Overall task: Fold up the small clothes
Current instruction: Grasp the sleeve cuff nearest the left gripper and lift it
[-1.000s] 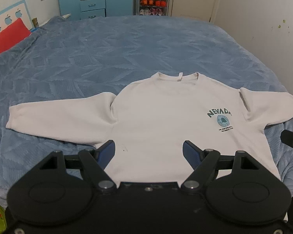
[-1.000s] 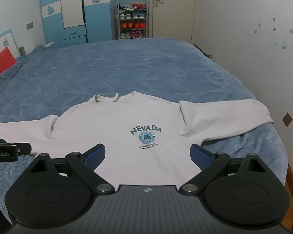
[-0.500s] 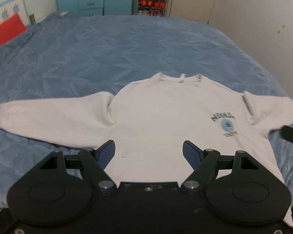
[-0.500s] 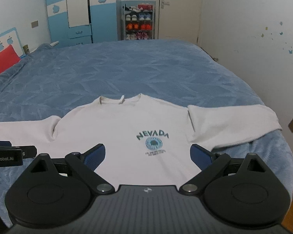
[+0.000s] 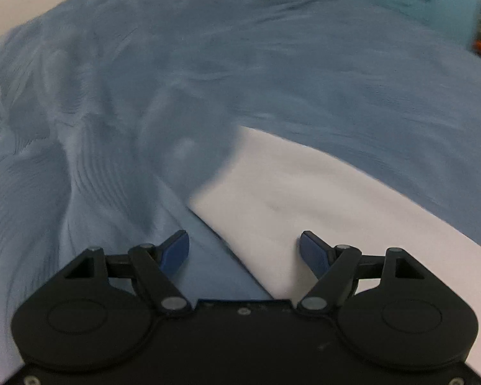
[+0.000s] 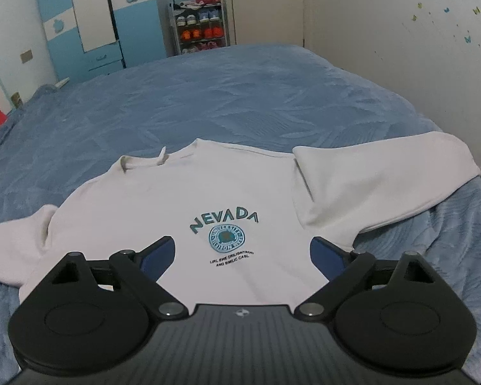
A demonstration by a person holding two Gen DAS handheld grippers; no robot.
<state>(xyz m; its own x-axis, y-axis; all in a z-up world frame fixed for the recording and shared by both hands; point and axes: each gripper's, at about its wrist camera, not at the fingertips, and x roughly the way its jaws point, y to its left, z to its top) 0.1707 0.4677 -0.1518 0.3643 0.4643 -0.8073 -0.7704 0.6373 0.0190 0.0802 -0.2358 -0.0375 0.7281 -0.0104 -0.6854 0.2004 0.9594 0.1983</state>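
The sweatshirt [image 6: 189, 205] lies flat, front up, on the blue bedspread [image 6: 240, 96], collar toward 12 o'clock and both sleeves spread sideways.

Right gripper [image 6: 242, 255]: held level above the hem, pointing toward 12 o'clock along the bed. Its 2 blue-padded fingers [image 6: 158, 253] stand wide apart with nothing between them. The printed chest logo [image 6: 224, 229] sits just ahead of the gap.

Left gripper [image 5: 243, 248]: tilted down toward the bed. The view is blurred. Its jaws are spread wide and grip nothing. The end of the left sleeve [image 5: 272, 199] lies ahead of the gap toward 1 o'clock; the left finger is over bare bedspread, the right finger over white cloth.

A wardrobe [image 6: 89, 22] and shoe rack [image 6: 200, 29] stand at 11 o'clock.
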